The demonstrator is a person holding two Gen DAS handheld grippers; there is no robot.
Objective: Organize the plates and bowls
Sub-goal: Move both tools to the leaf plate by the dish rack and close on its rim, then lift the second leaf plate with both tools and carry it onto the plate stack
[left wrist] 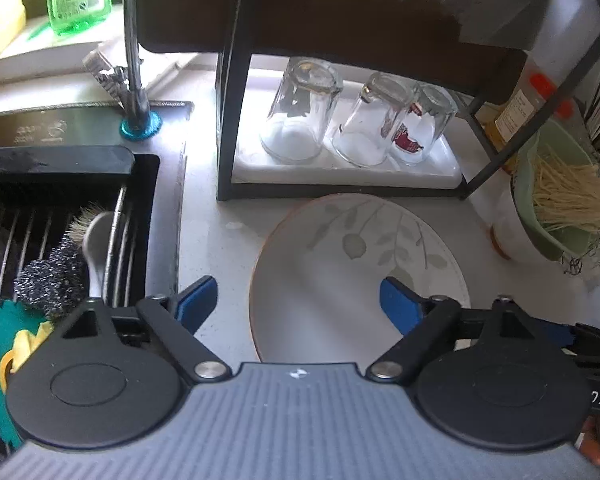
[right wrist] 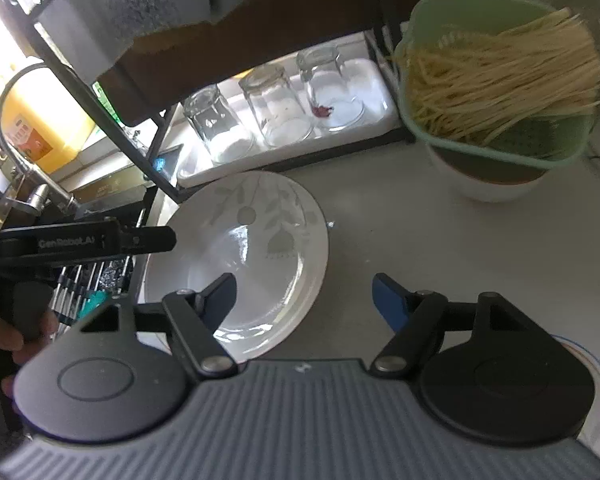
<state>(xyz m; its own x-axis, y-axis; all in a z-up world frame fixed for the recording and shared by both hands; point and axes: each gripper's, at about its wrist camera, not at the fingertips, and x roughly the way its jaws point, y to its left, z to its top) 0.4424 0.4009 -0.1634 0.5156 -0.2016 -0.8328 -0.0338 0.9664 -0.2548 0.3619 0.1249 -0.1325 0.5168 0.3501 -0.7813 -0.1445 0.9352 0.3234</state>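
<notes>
The green basket (right wrist: 496, 88) right of the plates (right wrist: 240, 256) holds noodles (right wrist: 500, 80). Plates sit stacked on the desk (right wrist: 400, 216), before the rack (left wrist: 228, 120). Both my grippers' fingers (left wrist: 198, 298) spread empty.

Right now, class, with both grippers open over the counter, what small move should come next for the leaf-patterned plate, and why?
Probably ease the right gripper down and leftward so its fingers straddle the near rim of the leaf-patterned plate. Both grippers are open and hold nothing, the plate lies flat on the counter, and the right gripper's left finger already overlaps the plate's edge, while the left gripper hovers above it.
</notes>
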